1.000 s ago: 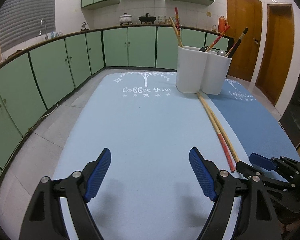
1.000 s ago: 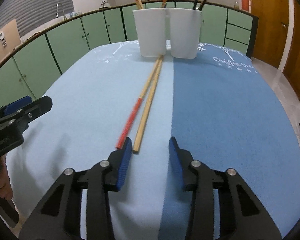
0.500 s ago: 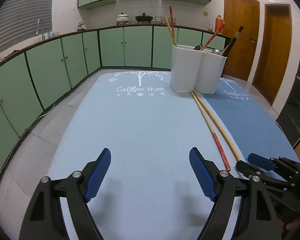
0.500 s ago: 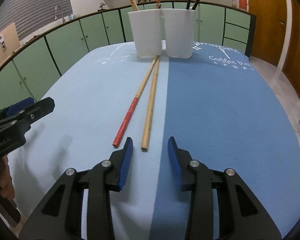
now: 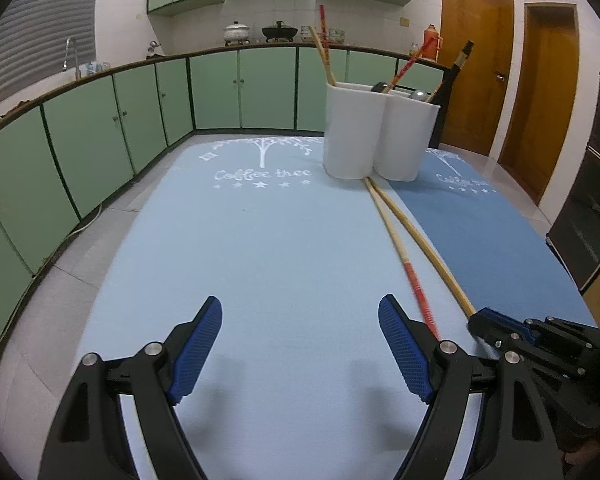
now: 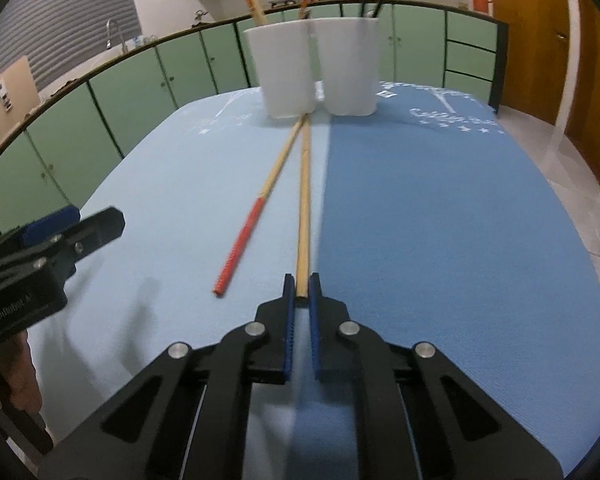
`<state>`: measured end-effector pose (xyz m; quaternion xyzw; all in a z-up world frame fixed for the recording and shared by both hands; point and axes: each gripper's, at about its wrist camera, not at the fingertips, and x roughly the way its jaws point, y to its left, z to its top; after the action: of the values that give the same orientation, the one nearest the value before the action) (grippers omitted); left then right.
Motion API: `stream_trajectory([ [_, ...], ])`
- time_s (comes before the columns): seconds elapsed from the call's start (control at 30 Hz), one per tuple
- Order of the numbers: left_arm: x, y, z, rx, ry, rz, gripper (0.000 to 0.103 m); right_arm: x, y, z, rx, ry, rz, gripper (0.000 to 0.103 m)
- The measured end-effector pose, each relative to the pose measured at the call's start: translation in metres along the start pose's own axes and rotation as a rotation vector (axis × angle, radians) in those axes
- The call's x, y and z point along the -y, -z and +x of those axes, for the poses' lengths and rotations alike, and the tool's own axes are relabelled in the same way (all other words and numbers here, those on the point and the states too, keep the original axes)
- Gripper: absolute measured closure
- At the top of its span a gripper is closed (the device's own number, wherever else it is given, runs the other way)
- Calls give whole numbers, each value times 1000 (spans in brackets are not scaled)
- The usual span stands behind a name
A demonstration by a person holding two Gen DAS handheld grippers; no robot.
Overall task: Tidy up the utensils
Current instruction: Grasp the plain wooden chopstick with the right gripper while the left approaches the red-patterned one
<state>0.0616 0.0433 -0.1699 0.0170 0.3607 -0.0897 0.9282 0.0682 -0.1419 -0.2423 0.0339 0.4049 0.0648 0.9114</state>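
Two long chopsticks lie on the table, their far ends at two white holders [image 6: 284, 68] [image 6: 348, 64]. One is plain wood [image 6: 303, 208]; the other has a red near end [image 6: 240, 248]. My right gripper [image 6: 301, 282] is shut on the near tip of the plain chopstick, its jaws closing tight with the stick between the pads. My left gripper [image 5: 300, 320] hovers open over the light blue mat [image 5: 260, 248], left of the red-ended chopstick [image 5: 414, 280], with nothing between its fingers. Both holders [image 5: 350, 132] [image 5: 406, 136] contain upright chopsticks and spoons.
A darker blue mat [image 6: 440, 208] covers the right half of the table. Green cabinets [image 5: 100, 132] run along the left and back walls. Wooden doors [image 5: 476, 80] stand at the right. The table edge drops to a tiled floor [image 5: 32, 312] on the left.
The right gripper's jaws have closed from partly open onto the plain chopstick's near tip. The left gripper stays open and in place.
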Motion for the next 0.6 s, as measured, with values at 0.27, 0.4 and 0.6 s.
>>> stream_trajectory([
  [0.27,38,2,14,-41,70,5,24,38,0,-19,30,49,76,97],
  [0.4,56,6,23,-68,94,15,31,48,0,-20,33,53,96,97],
  [0.6,68,12,40,-129,113,1,49,53,-4,-24,50,45,104,97],
])
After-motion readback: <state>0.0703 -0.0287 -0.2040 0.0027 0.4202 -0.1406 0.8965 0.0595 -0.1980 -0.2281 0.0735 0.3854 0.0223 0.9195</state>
